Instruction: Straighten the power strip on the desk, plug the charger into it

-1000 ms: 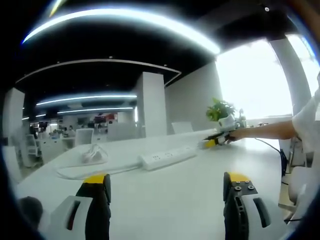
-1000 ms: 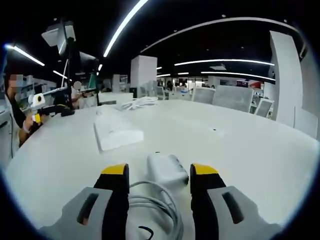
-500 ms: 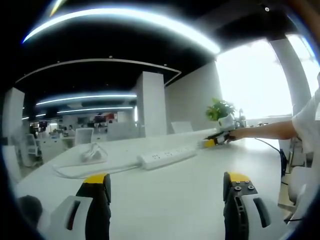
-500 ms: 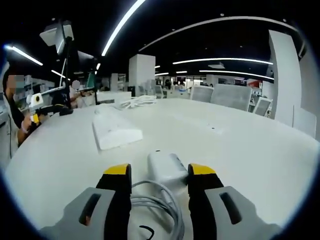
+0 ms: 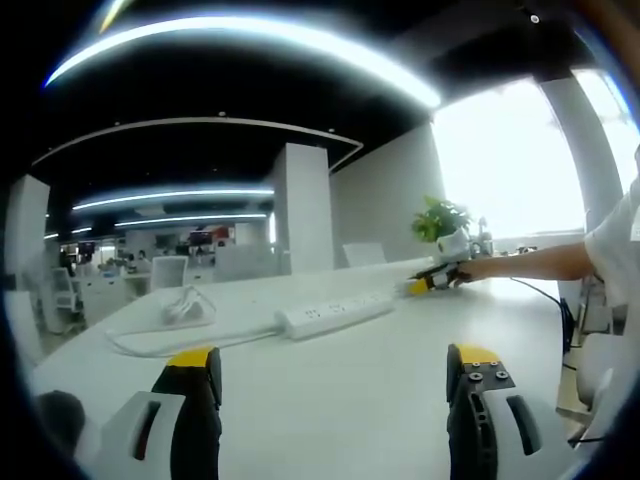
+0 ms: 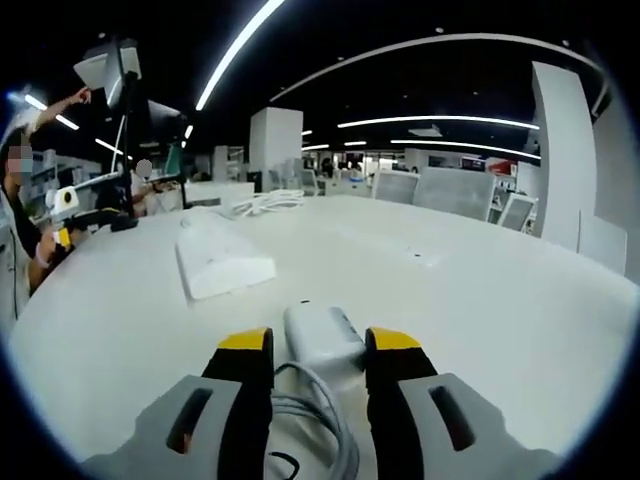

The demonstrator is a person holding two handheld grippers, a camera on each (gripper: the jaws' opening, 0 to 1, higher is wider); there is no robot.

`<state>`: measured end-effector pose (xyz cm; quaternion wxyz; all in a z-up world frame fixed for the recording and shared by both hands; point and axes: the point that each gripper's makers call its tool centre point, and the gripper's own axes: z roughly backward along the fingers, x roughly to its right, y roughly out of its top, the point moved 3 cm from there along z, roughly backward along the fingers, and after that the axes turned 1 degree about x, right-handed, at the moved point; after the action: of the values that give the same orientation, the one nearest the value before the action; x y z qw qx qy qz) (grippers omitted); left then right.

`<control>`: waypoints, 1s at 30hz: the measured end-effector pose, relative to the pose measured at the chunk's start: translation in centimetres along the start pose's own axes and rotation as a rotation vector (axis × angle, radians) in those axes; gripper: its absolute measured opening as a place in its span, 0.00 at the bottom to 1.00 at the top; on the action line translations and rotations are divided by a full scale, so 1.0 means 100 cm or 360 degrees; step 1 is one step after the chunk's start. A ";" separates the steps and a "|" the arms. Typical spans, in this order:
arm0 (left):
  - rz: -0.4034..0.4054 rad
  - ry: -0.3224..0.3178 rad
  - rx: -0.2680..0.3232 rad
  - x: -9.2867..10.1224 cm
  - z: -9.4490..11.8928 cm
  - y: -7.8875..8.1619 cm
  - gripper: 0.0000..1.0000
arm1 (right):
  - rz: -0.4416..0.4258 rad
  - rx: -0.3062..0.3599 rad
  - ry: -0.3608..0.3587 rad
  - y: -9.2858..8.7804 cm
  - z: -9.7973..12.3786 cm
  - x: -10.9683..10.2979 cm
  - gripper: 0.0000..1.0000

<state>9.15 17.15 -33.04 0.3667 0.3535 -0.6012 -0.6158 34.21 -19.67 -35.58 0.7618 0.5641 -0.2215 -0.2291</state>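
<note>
dim office, bright ceiling light strips (image 5: 240, 35), blown-out window glare (image 5: 510, 150), fisheye bending, soft focus

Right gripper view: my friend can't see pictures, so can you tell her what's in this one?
The right gripper has its yellow-tipped jaws on either side of a white charger on a white desk, with its coiled cable between them. Beyond the charger lies a white power strip; an office stretches behind.

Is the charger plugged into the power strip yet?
No: in the right gripper view the charger lies on the desk between the right gripper's jaws, apart from the power strip.
</note>
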 end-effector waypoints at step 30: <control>-0.0004 0.0010 0.0000 -0.002 0.000 0.003 0.96 | -0.0003 -0.0062 -0.0063 0.003 0.001 -0.001 0.25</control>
<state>9.25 17.36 -32.77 0.3678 0.3562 -0.5996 -0.6152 34.14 -19.60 -35.28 0.7679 0.5446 -0.2315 -0.2452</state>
